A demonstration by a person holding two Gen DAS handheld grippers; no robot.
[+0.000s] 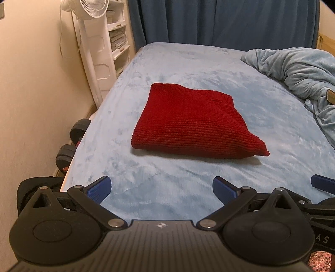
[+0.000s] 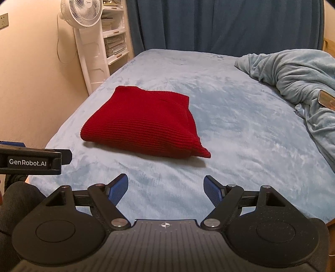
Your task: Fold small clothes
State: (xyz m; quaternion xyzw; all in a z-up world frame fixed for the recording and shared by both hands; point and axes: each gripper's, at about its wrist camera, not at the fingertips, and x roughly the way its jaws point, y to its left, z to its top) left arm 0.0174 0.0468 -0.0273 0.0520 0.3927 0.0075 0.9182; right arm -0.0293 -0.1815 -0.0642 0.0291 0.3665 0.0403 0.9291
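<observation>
A red knitted garment lies folded into a thick square on the light blue bed. My left gripper hovers over the near part of the bed, short of the garment, its blue pads wide apart with only bedcover between them. My right gripper hangs likewise near the front edge, open and empty, with the garment ahead and to its left. The left gripper's side shows at the left edge of the right wrist view.
A crumpled light blue blanket is heaped at the bed's right, with a small flat object on it. A white fan and shelves stand by the left wall. Dumbbells lie on the floor left of the bed. Blue curtains hang behind.
</observation>
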